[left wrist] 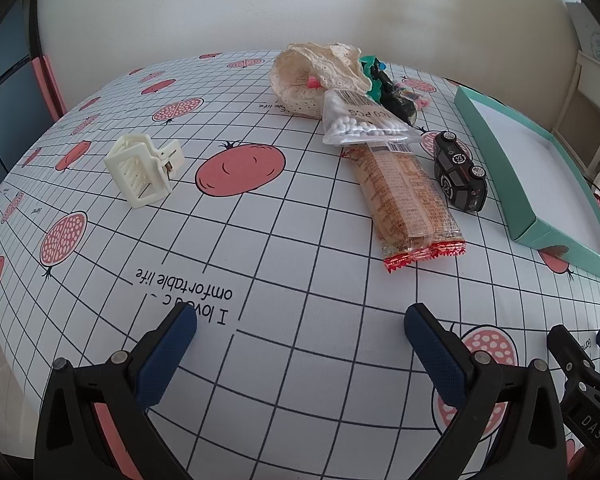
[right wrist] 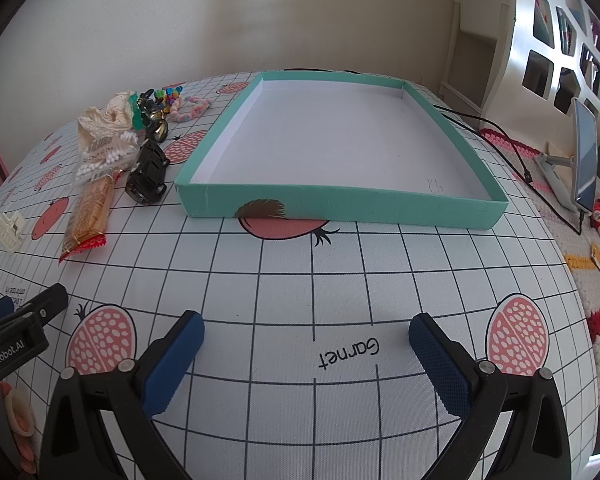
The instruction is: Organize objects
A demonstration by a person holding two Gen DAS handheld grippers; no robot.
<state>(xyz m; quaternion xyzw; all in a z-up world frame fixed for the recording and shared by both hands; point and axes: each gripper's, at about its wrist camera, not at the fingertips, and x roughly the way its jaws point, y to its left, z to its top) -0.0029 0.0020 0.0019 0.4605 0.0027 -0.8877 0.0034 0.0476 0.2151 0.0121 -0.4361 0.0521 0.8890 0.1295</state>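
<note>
Two grippers hang over the tablecloth (right wrist: 312, 280) in front of me, and both stand wide apart with nothing between their blue pads. My left gripper (left wrist: 300, 320) faces the clutter; my right gripper (right wrist: 306, 328) faces the shallow green tray (right wrist: 340, 206), whose white floor is bare.

From the left wrist view, the things to sort lie in a loose line to the left of the tray. A cream hair clip (left wrist: 144, 168) sits alone, well apart from the rest. A snack bar (left wrist: 410, 200) in a clear wrapper with red ends lies lengthwise, its far end tucked under a bag of cotton swabs (left wrist: 360, 120). Just beside the snack bar, between it and the tray, a black toy car (left wrist: 458, 172) stands on its wheels. Behind the swabs lies a bundle of cream lace (left wrist: 316, 72), touching a dark tangle of small items (left wrist: 388, 88) I cannot make out.

In the right wrist view, a phone on a stand (right wrist: 584, 160) sits right of the tray.
</note>
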